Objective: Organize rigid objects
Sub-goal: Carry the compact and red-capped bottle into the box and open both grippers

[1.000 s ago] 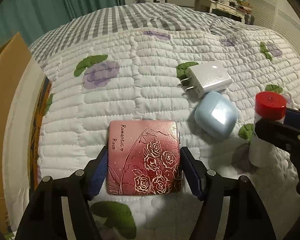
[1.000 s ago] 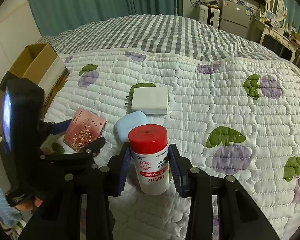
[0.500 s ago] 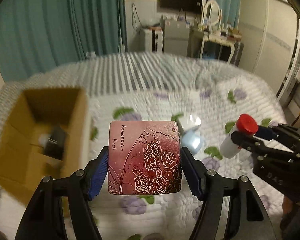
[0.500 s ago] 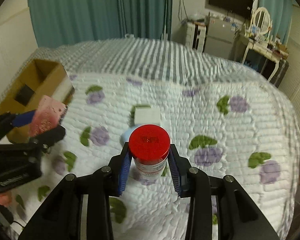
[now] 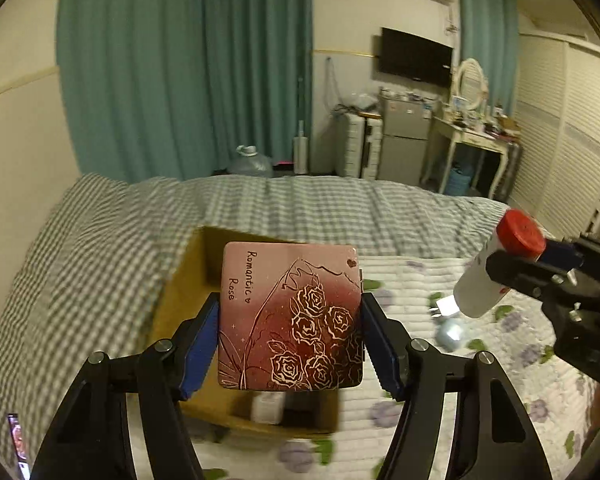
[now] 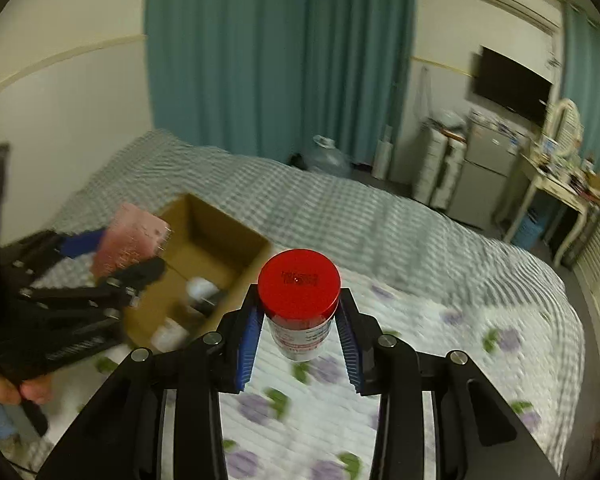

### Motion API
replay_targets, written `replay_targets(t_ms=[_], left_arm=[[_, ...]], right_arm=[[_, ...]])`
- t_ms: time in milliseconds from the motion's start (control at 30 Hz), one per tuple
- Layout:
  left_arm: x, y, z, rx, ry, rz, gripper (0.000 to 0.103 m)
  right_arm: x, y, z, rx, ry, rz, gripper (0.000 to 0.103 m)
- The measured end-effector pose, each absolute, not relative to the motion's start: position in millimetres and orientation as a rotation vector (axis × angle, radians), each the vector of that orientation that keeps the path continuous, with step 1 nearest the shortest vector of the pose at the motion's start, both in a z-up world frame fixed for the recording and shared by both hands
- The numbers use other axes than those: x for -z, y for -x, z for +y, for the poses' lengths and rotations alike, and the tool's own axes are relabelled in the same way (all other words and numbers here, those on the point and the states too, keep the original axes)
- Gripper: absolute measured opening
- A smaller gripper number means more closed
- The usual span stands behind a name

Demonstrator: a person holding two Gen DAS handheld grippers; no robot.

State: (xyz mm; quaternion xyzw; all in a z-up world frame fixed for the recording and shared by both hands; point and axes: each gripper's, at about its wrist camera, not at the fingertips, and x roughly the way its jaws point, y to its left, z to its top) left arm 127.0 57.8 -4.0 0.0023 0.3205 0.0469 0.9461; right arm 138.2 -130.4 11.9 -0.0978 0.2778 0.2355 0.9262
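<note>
My left gripper is shut on a flat pink case with gold roses and holds it in the air over an open cardboard box. The case and box also show in the right wrist view. My right gripper is shut on a white bottle with a red cap, held above the quilt to the right of the box. The bottle also shows in the left wrist view. A white charger and a pale blue case lie on the quilt.
The box holds a few small white and dark items. The bed has a checked cover at the far end and a floral quilt nearer. Curtains, a fridge and a dressing table stand beyond.
Both grippers rose from the quilt with their objects. The left one carried the pink case left over the box. The right one lifted the bottle and swung toward the box.
</note>
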Motion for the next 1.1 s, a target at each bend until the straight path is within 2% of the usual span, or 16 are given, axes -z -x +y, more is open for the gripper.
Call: replay_targets(t_ms=[333, 867, 933, 1000, 1100], left_arm=[[52.1, -139.6, 115.1, -0.131, 0.026, 0.733, 0.068], [105.0, -176.1, 131.0, -0.113, 0.021, 0.818, 0.068], [107.6, -178.3, 130.1, -0.124, 0.027, 0.837, 0.07], [108.0, -179.7, 128.8, -0.146, 0.024, 0.856, 0.07], [98.1, -173.6, 125.8, -0.174, 0.023, 0.82, 0.071]], right_arm=[[25.6, -184.2, -21.2, -0.53, 0.299, 0.649, 0.035], [89.0, -254.6, 7.6, -0.532, 0.322, 0.735, 0.036], [84.9, -253.3, 1.0, -0.535, 0.294, 0.716, 0.041], [75.4, -249.6, -7.0, -0.538, 0.26, 0.69, 0.067], [52.5, -240.3, -31.1, -0.52, 0.216, 0.631, 0.075]])
